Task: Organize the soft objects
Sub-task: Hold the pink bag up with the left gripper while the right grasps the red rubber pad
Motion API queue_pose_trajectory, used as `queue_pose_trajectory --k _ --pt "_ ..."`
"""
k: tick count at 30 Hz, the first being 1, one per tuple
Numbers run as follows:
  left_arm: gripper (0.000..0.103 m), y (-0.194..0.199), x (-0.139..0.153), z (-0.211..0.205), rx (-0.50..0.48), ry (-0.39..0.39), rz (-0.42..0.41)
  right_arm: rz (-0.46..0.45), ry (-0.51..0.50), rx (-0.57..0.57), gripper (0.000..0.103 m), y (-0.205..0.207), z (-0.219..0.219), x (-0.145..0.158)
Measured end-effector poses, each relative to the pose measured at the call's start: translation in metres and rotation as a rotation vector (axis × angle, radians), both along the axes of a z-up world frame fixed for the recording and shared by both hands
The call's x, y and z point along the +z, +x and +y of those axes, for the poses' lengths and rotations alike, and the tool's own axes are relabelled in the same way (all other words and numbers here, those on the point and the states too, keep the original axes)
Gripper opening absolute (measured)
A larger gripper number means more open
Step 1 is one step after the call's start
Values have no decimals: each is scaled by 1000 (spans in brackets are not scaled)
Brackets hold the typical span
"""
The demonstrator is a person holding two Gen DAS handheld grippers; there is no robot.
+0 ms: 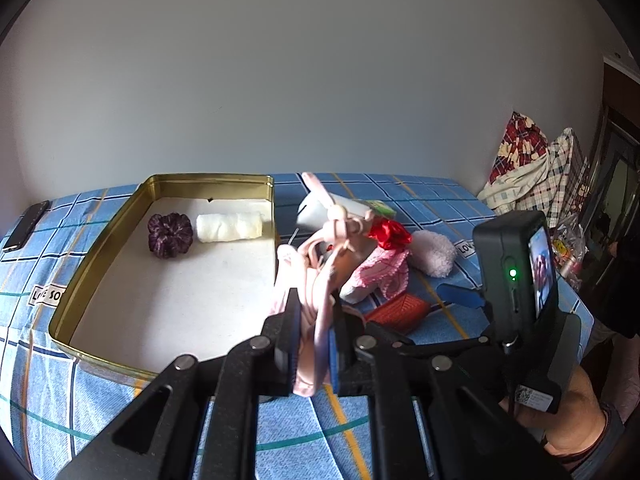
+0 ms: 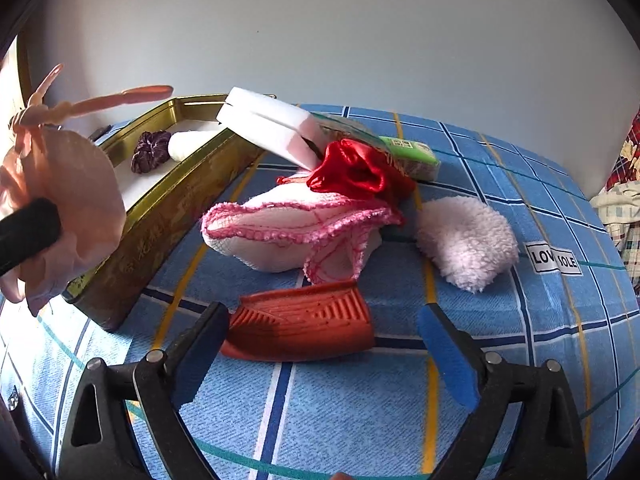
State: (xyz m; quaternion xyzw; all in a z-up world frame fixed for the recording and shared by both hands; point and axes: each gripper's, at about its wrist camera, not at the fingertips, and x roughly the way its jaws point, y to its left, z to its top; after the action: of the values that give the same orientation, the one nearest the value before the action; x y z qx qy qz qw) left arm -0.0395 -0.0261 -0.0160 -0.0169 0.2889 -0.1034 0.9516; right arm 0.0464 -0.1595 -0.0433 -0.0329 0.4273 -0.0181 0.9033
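Clamped tight in the left gripper [image 1: 314, 344], a pale pink cloth pouch [image 1: 310, 300] with beaded drawstrings hangs in the air, lifted off the bed [image 1: 120, 412] just beside the near right corner of the gold tin [image 1: 96, 248]. Inside that tin, up by its far edge, sit a purple scrunchie [image 1: 170, 235] and a white rolled towel [image 1: 229, 227], side by side. Over to the right gripper [image 2: 320, 344]: its fingers [image 2: 448, 356] stand wide apart, gripping nothing, with an orange ribbed pad [image 2: 304, 326] lying on the checked bedsheet between them. Beyond it, a pink-edged white cloth [image 2: 296, 232] lies bunched up, a red satin pouch [image 2: 352, 172] touching its far side, and white foam blocks [image 2: 272, 128] leaning on the tin's rim. A fluffy pink puff [image 2: 468, 236] rests just to the right.
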Motion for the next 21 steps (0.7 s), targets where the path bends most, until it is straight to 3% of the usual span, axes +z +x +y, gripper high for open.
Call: queue_pose_trajectory --k 4,8,14,15,18,21 --pt "9 -1 1 3 -2 -8 -4 -4 9 26 101 0 3 2" --pt "9 -1 1 4 -5 -13 -3 39 -49 46 102 5 13 -8" --pt "9 0 -2 7 3 -17 7 71 -45 16 102 10 10 -14" --pt "9 0 -2 7 3 -17 7 76 -32 14 101 10 8 -14" --pt "9 0 -1 7 4 -19 9 64 8 29 80 7 9 -12" --pt "9 0 0 8 7 -18 9 56 -14 34 80 6 14 -12"
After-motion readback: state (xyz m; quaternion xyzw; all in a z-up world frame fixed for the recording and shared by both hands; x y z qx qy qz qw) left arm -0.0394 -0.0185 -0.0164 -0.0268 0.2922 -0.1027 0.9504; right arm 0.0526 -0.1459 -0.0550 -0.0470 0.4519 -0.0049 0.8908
